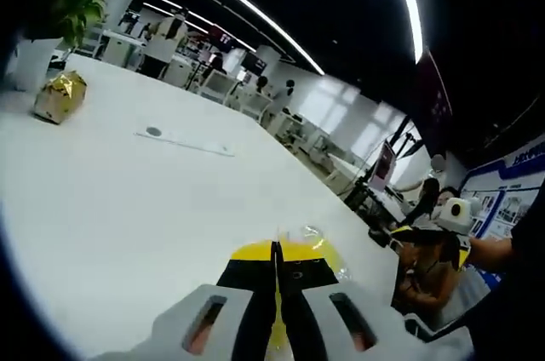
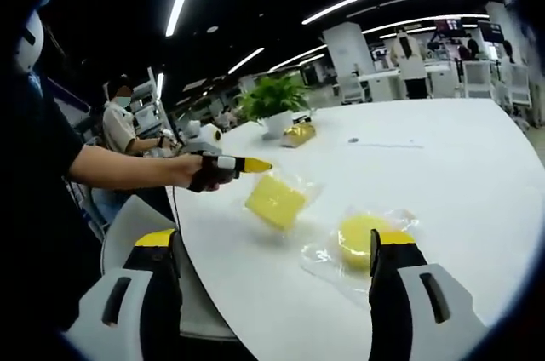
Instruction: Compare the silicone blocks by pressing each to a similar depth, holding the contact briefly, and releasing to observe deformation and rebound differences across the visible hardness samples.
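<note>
Currently I have two bagged samples on the white table (image 2: 477, 165): a square yellow block (image 2: 275, 201) and a round yellow block (image 2: 358, 242), each in a clear wrapper.

Left gripper (image 2: 255, 165): in the right gripper view it comes in from 9 o'clock, held in a person's hand (image 2: 194, 172), with its yellow tip touching or just above the square block's upper corner; I cannot tell which. In the left gripper view its own jaws stand closed together, black pads meeting with no visible gap, and they hold nothing. A yellow block (image 1: 285, 252) in crinkled wrap lies directly ahead at 12 o'clock, partly hidden behind the tips.

Right gripper (image 2: 272, 272): jaws spread wide, empty. The round block sits just inside the right-hand jaw, at about 1 o'clock from the midpoint, near that pad but apart from it.

Orientation: the square block appears tilted, one corner raised toward the left gripper, its diagonal running from 10 to 4 o'clock. The round block shows no long axis; its loose wrapper trails toward 7 o'clock.

My judgement: the left gripper is nearer the square block and is on the pressing step there; the round block awaits the right gripper, which must shift toward 1 o'clock.
</note>
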Demonstrator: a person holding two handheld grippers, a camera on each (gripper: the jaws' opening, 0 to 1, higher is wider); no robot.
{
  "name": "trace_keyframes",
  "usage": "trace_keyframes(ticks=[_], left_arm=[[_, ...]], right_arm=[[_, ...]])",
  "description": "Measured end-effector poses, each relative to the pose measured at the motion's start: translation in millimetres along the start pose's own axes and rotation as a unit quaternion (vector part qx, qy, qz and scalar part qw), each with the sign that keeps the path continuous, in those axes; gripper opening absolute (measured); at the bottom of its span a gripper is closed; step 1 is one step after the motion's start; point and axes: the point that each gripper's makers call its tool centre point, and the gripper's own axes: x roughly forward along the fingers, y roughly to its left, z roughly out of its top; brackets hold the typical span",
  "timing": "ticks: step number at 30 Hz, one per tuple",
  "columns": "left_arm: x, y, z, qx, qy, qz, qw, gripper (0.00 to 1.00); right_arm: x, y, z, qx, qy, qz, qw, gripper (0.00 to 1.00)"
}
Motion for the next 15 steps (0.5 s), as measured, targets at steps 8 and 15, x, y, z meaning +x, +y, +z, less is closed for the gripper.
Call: trace_keyframes(ticks=[8, 15], left_arm=[[8.1, 27.3, -5.1, -0.02, 0.019, 0.022, 0.9994, 0.0], [12.1, 49.0, -19.8, 0.0, 0.047, 0.052, 0.9976, 0.0]], right_arm=[[-5.9, -4.1, -3.7, 0.008, 0.001, -0.011, 0.9999, 0.85], [-13.3, -6.1, -16.0, 0.014, 0.017, -0.018, 0.9996, 0.84]])
